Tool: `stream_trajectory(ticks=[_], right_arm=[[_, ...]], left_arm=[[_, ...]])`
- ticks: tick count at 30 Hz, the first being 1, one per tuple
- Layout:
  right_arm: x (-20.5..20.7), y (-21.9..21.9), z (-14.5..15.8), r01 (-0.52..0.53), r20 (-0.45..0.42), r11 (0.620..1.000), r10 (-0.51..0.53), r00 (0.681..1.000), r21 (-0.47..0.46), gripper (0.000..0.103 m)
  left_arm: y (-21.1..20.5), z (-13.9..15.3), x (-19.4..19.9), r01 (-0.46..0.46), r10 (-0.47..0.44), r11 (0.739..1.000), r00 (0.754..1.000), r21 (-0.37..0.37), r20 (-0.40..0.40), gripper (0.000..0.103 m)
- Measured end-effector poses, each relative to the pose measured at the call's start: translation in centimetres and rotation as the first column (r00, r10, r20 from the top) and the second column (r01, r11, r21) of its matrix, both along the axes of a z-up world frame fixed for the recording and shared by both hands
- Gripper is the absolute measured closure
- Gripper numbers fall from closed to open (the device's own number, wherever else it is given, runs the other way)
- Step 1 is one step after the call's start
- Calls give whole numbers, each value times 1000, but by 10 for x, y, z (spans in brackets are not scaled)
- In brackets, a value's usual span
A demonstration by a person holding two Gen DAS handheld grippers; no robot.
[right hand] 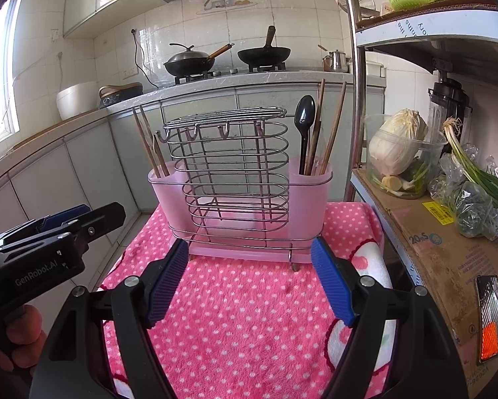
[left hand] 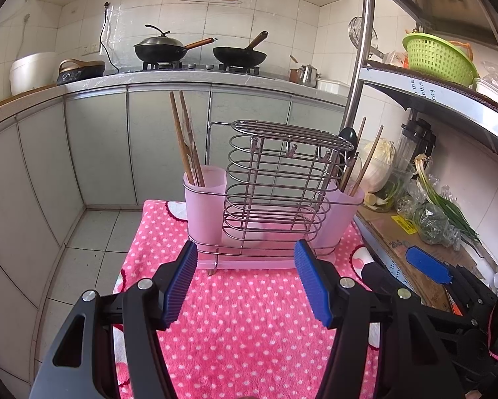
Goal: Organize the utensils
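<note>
Seen from the left wrist, a wire utensil rack (left hand: 282, 193) with pink plastic cups stands on a pink polka-dot towel (left hand: 242, 316), wooden chopsticks (left hand: 185, 139) upright in its left cup. A shelf of vegetables (left hand: 438, 212) flanks it. The left tongs (left hand: 245, 259) hover spread and empty just before the rack. From the right wrist, a black spoon (right hand: 304, 126) stands with more chopsticks in the right cup; the right tongs (right hand: 249, 254) are likewise spread, near the rack's base.
</note>
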State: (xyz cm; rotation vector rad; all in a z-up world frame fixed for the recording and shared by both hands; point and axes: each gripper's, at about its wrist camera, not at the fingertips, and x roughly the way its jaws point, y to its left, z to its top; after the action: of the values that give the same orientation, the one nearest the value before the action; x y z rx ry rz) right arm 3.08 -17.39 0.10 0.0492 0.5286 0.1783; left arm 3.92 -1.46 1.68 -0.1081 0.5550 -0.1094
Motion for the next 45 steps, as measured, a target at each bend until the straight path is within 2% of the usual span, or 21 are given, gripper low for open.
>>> stream_trajectory(ticks=[45], right_arm=[[2,4,3,-17,4,1000,17,1000,-19,26]], left_arm=[[-2,1,4,4,-4,1000,1000,-1,1,43]])
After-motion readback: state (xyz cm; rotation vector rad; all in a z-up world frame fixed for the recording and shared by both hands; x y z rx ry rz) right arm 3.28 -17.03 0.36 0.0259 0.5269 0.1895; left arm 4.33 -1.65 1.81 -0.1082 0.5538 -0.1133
